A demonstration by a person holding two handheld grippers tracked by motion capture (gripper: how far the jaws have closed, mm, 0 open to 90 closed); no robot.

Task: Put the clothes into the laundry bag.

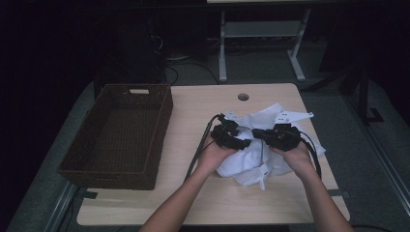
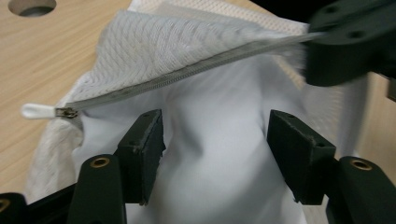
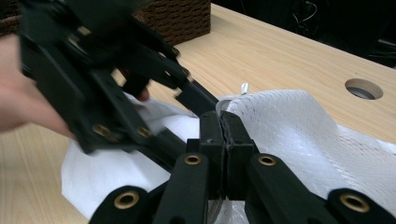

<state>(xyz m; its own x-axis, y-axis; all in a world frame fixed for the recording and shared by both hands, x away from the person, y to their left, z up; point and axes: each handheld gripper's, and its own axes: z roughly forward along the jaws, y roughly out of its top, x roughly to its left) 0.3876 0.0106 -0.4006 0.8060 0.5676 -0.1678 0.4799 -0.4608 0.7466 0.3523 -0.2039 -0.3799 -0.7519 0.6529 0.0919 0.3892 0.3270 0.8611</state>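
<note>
A white mesh laundry bag [image 1: 285,118] lies on the right half of the wooden table [image 1: 193,106], with a smooth white garment [image 2: 219,93] inside it. My right gripper [image 3: 225,122] is shut on the bag's zipper edge [image 2: 187,72] and holds that edge up, so the mouth gapes. The white zipper pull [image 2: 35,110] sits at the far end of the opening. My left gripper [image 2: 215,135] is open, and its jaws straddle the white garment just under the lifted edge. In the high view the left gripper [image 1: 241,143] and right gripper [image 1: 259,133] nearly meet over the bag.
A dark brown wicker basket [image 1: 118,133] stands on the table's left half with nothing visible inside. A round cable hole [image 1: 243,96] is near the far edge. Behind the table are the white legs of another desk [image 1: 222,48].
</note>
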